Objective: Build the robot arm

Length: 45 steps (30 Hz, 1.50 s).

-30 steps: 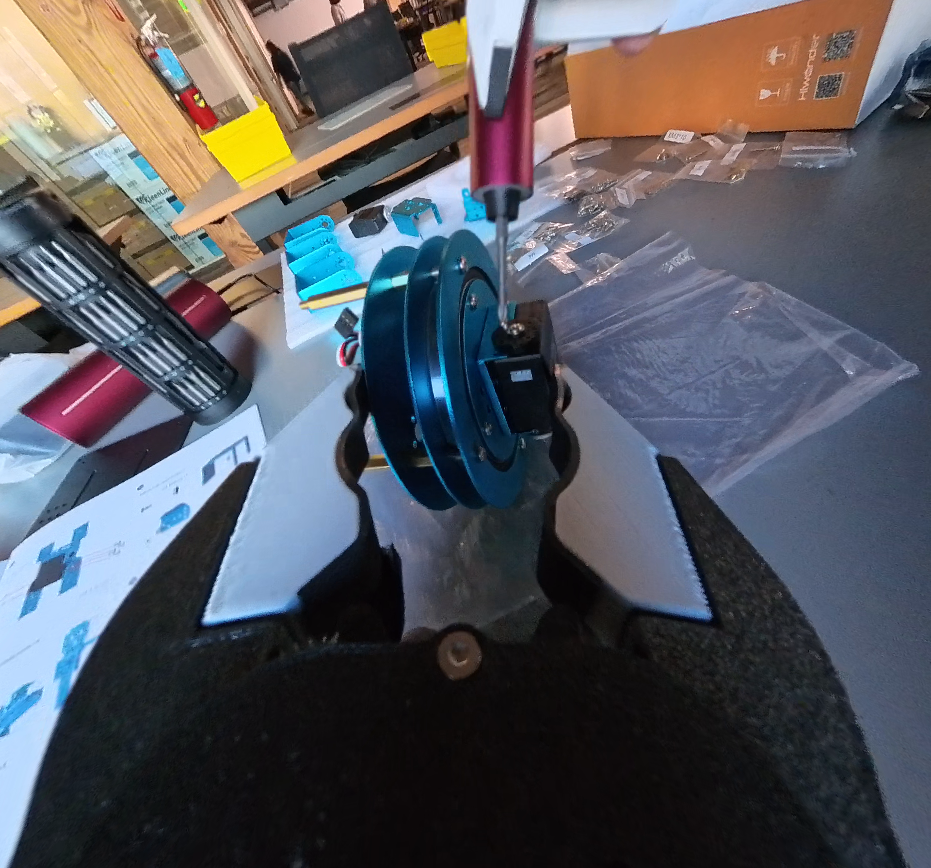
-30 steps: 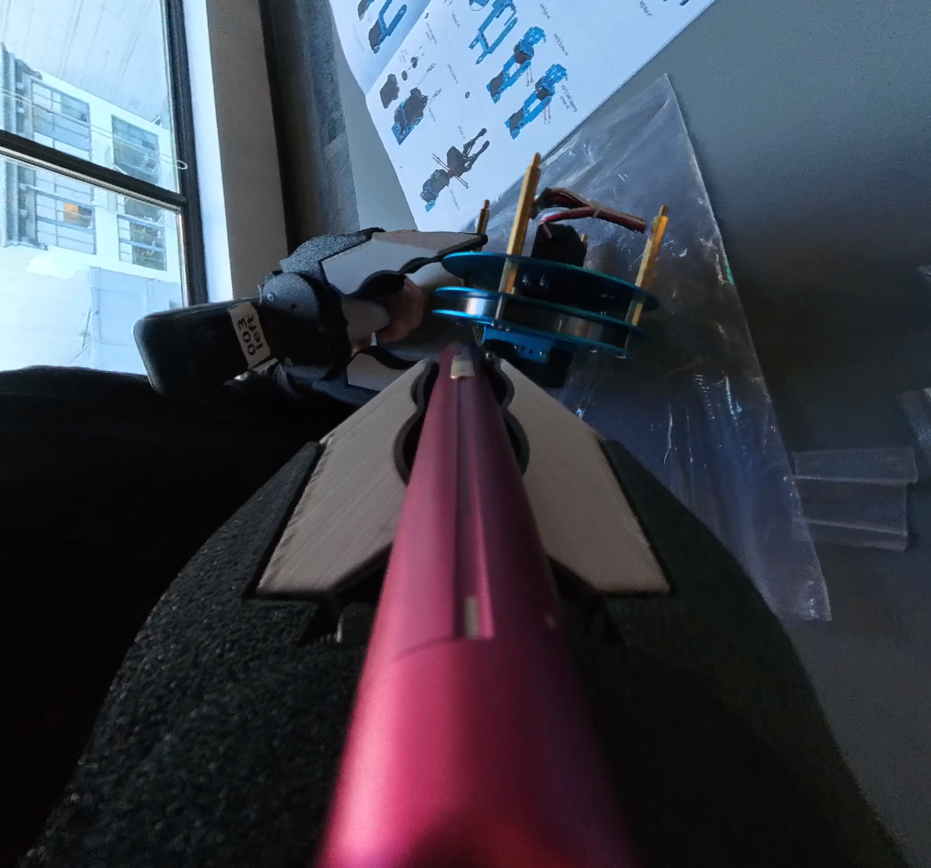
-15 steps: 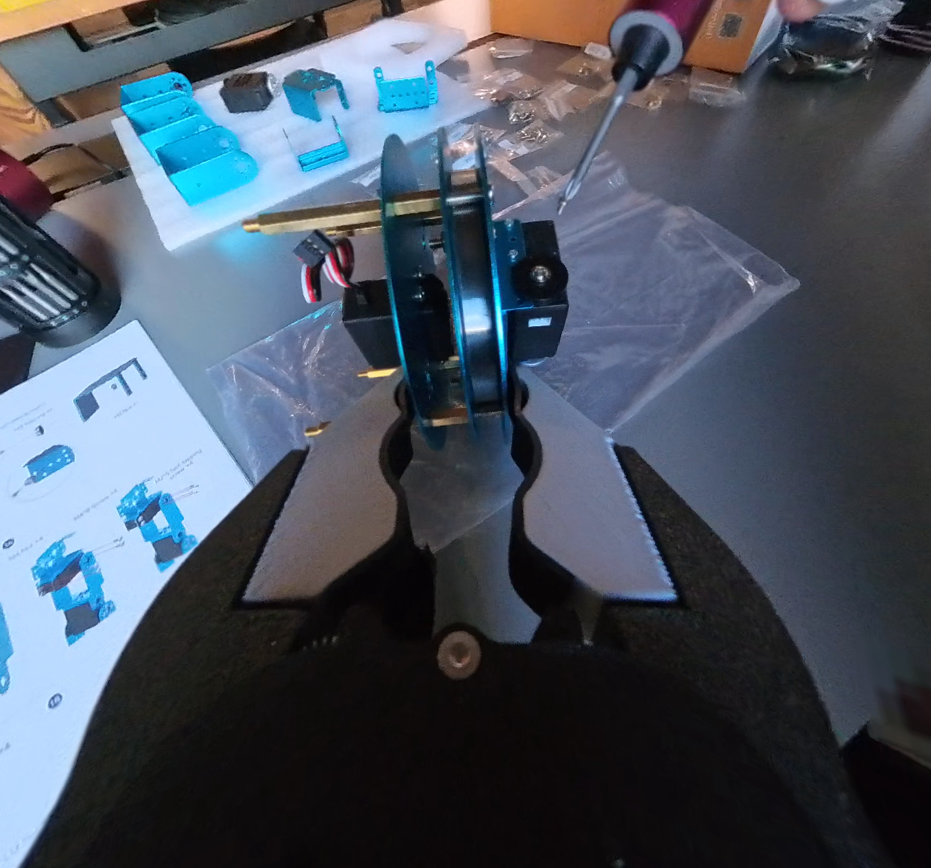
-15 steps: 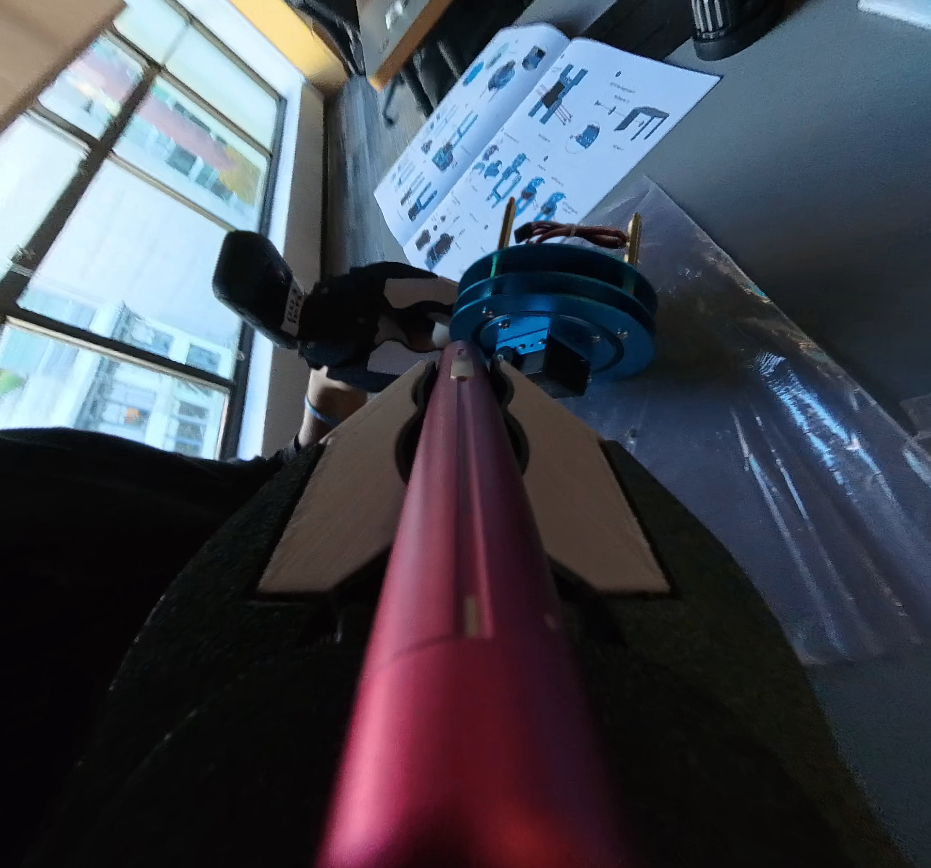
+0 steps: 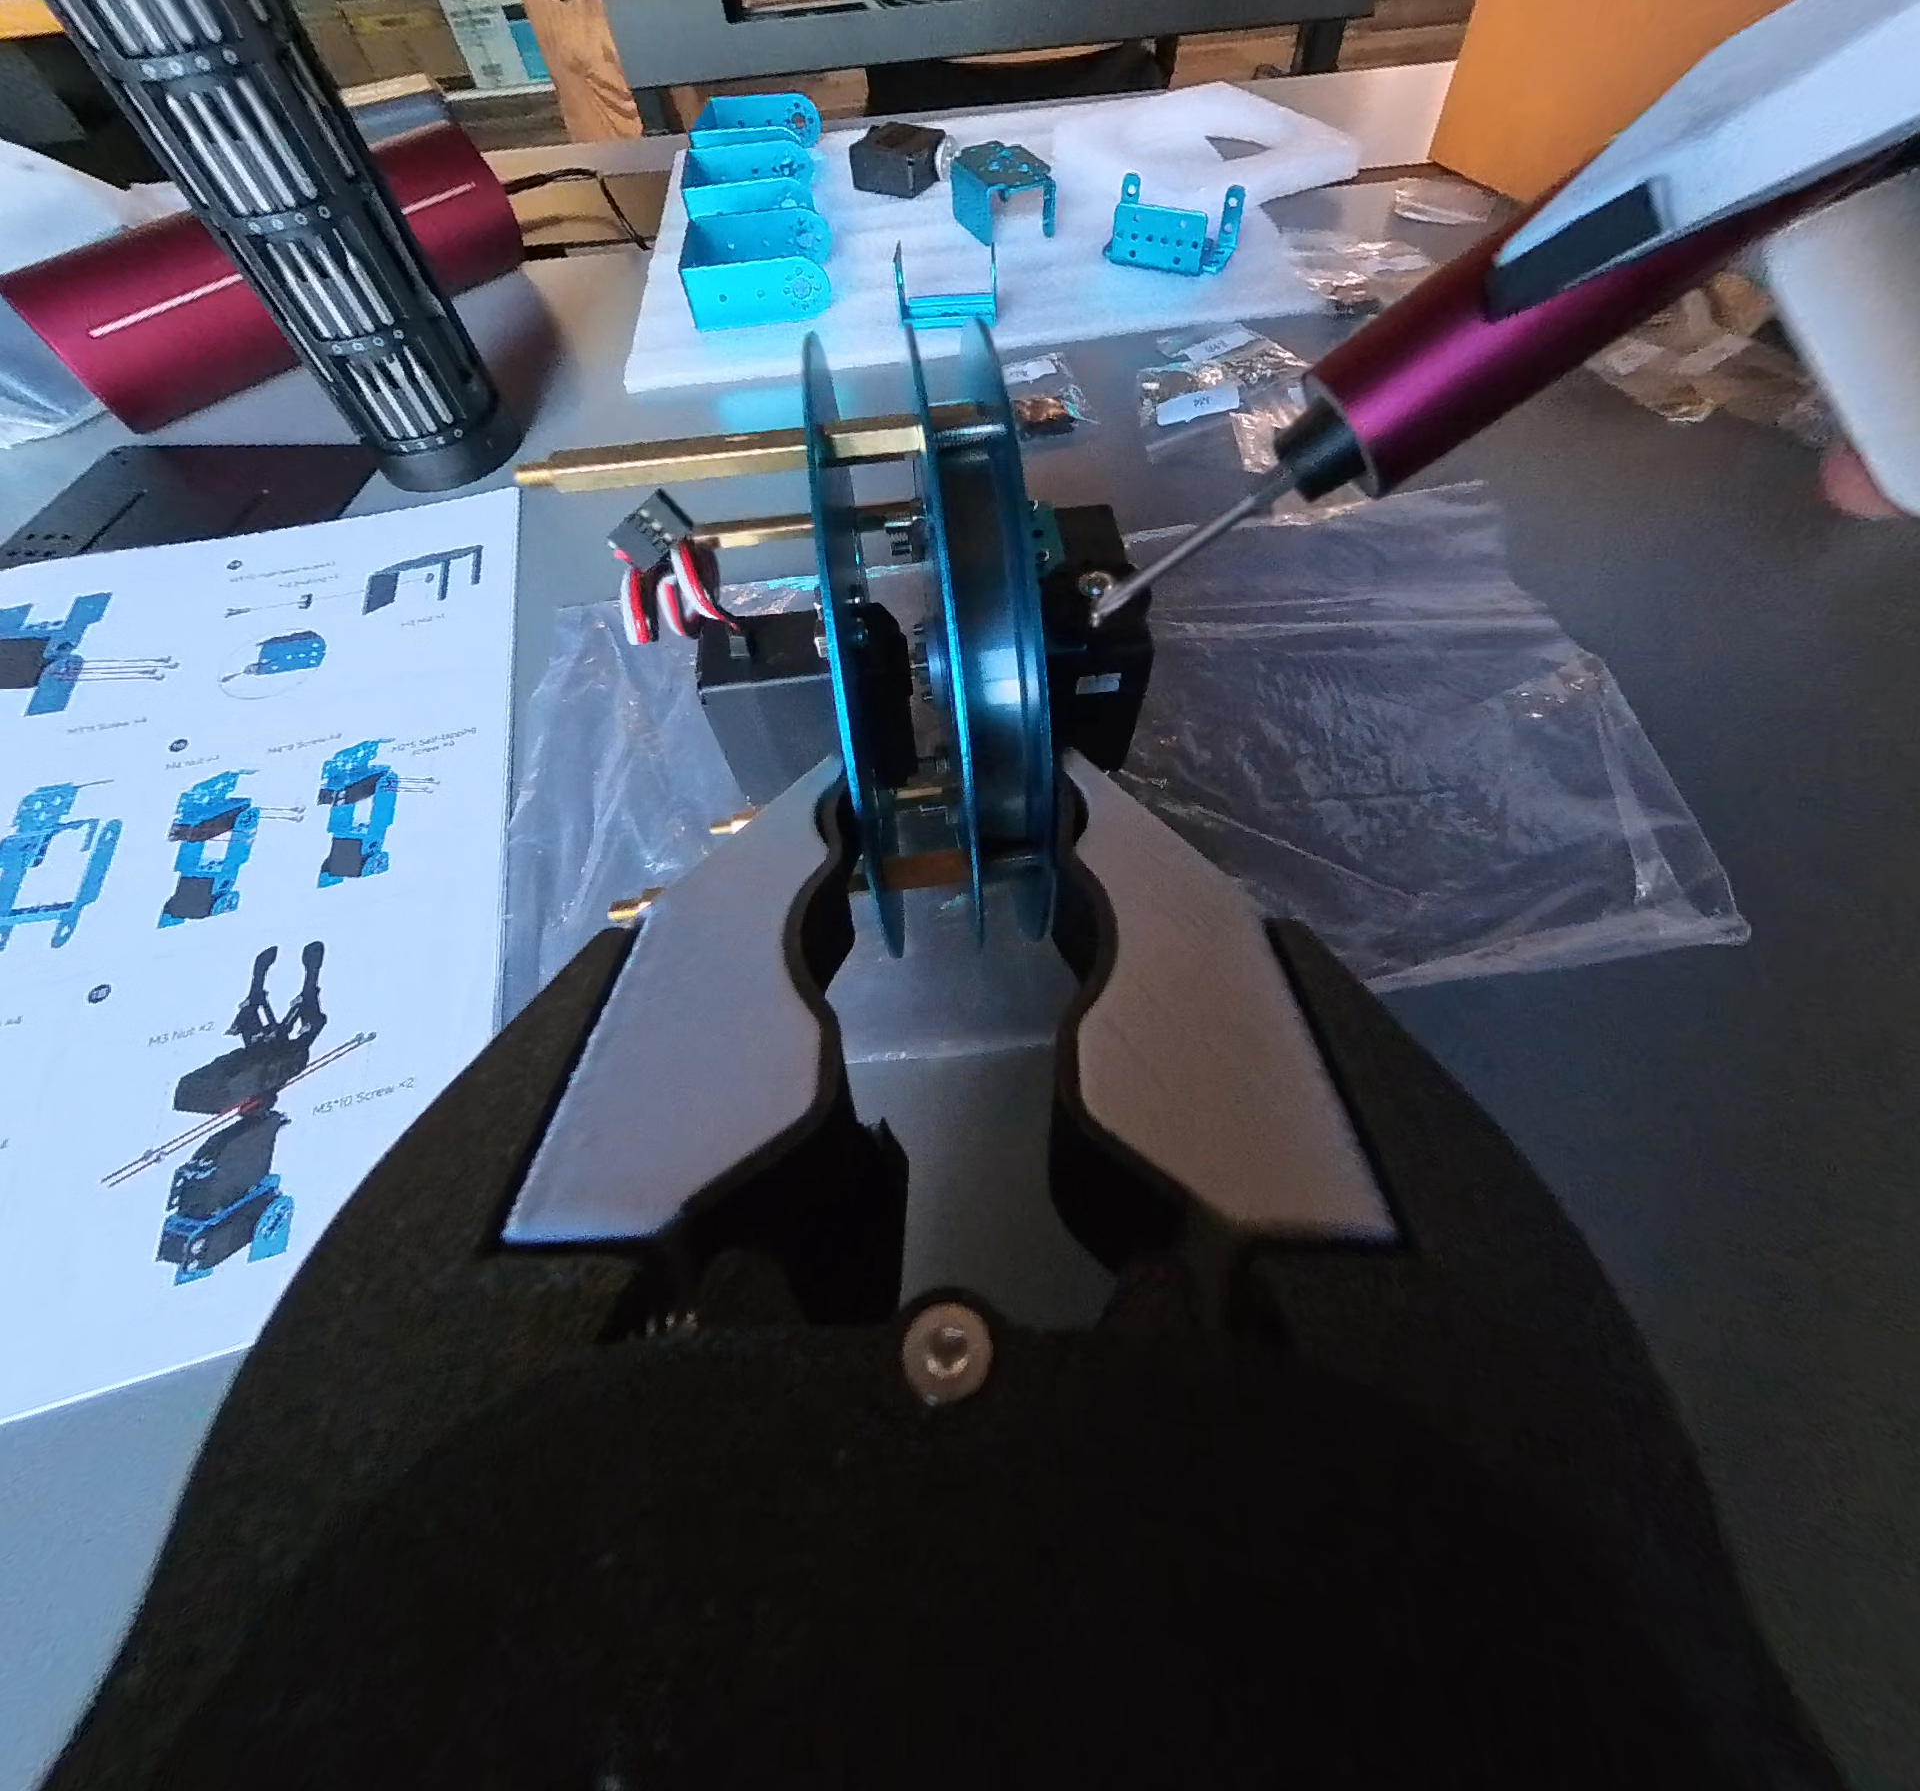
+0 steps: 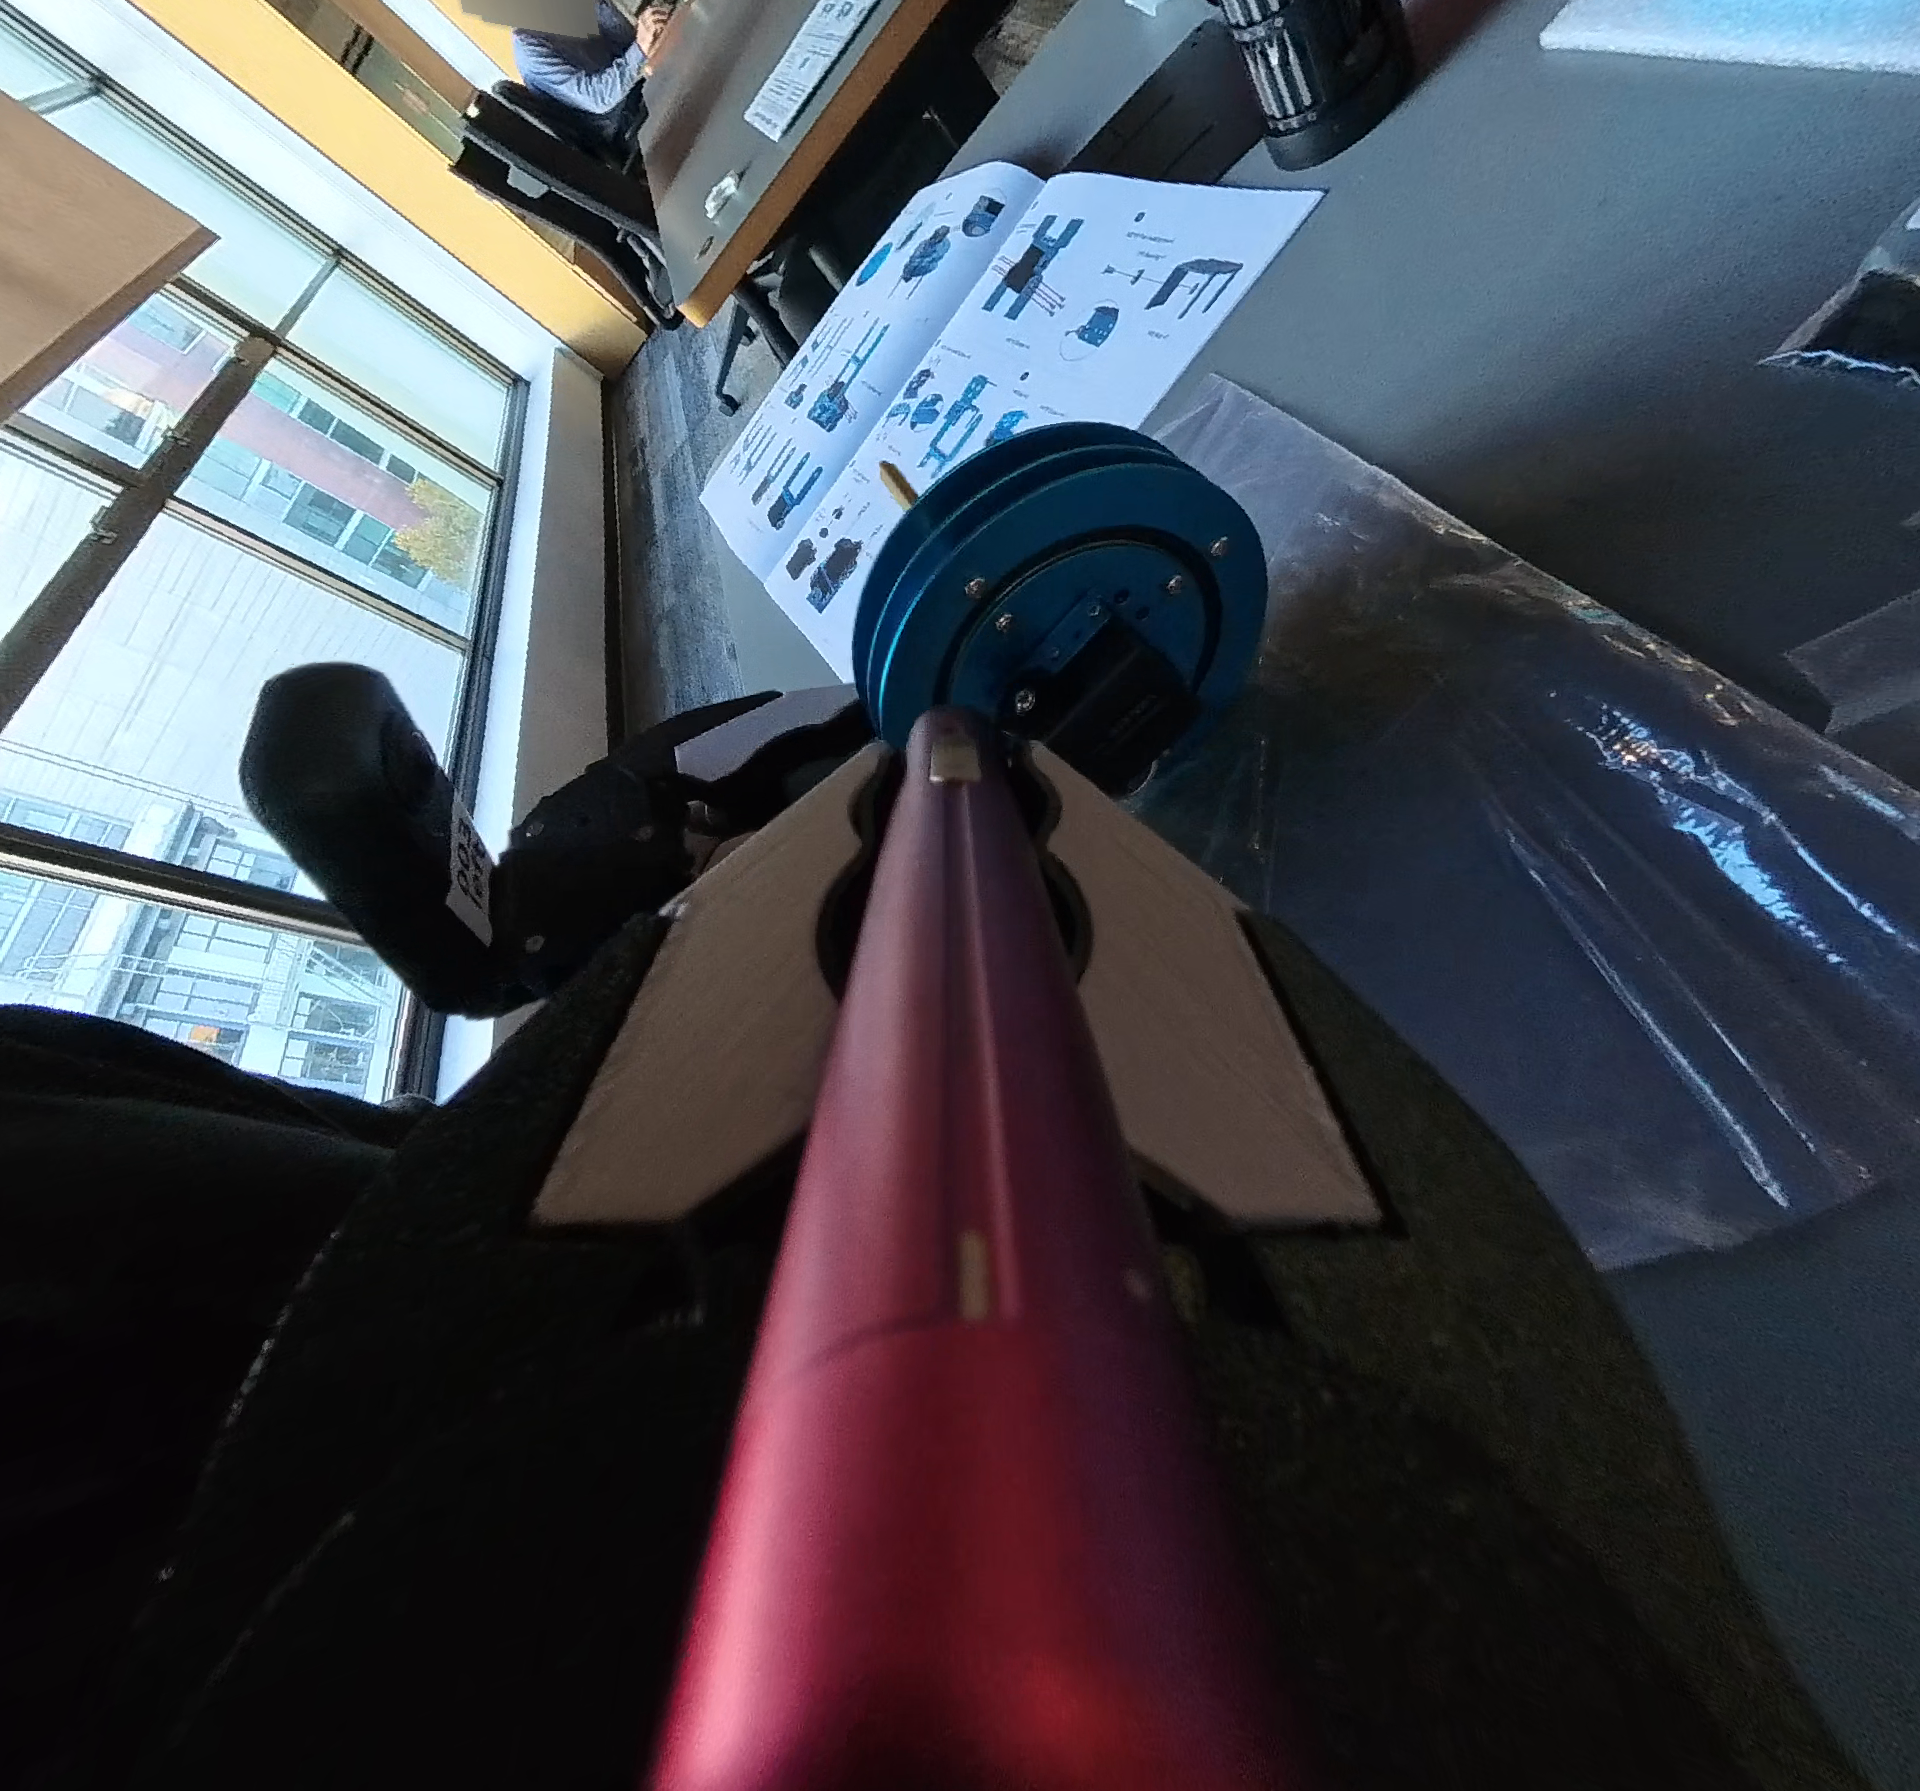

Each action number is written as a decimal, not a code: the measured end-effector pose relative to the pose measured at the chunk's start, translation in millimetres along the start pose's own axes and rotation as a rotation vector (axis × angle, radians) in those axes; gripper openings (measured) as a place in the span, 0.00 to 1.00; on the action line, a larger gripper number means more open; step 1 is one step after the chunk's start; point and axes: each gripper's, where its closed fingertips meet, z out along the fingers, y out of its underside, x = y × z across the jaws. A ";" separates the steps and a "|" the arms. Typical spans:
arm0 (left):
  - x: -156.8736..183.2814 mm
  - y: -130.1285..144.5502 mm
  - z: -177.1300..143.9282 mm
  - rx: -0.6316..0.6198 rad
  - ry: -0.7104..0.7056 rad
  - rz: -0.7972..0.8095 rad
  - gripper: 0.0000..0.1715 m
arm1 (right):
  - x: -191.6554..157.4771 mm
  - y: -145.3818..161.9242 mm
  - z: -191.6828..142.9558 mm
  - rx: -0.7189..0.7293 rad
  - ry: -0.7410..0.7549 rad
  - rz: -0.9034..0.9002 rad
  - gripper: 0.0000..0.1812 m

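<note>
My left gripper [image 5: 951, 848] is shut on a blue disc assembly [image 5: 966, 619] with brass standoffs and black servos, held on edge above the table. My right gripper [image 6: 951, 775] is shut on a magenta electric screwdriver [image 6: 935, 1170]. The screwdriver also shows in the left wrist view [image 5: 1455, 391], coming in from the upper right. Its bit tip rests at a screw [image 5: 1096, 586] on the black servo [image 5: 1101, 661] on the assembly's right face. In the right wrist view the assembly [image 6: 1070, 578] sits just past the screwdriver's nose, with the left gripper [image 6: 665, 806] beside it.
An open instruction booklet [image 5: 239, 858] lies at left. A clear plastic bag [image 5: 1403, 754] lies under the assembly. A white foam sheet [image 5: 935, 255] with blue brackets, small hardware bags [image 5: 1205, 401], a black bit holder [image 5: 270, 183], a magenta case [image 5: 187, 318] and a cardboard box [image 5: 1579, 68] stand behind. My hands' fingertips stand some 10 cm from each other.
The screwdriver lifted off the servo, swung to the right, then came back down so its tip meets the screw. My left gripper turned the assembly edge-on and tilted downward.
</note>
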 end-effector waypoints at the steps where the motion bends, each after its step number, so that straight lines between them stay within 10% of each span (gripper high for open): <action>1: 0.3 -0.5 0.4 0.000 -0.006 0.000 0.20 | 1.2 -0.4 1.0 -0.001 0.005 0.002 0.12; 21: -2.3 -21.6 16.3 0.133 0.203 0.093 0.19 | -2.2 -41.5 -5.6 -0.156 -0.266 -0.251 0.12; 29: -1.5 -27.3 24.5 0.169 0.255 0.136 0.19 | 30.8 -34.3 -11.0 0.136 -0.493 -0.277 0.11; 45: -2.7 -25.7 30.3 0.146 0.147 0.134 0.19 | 42.7 -27.9 -13.8 0.310 -0.311 -0.340 0.12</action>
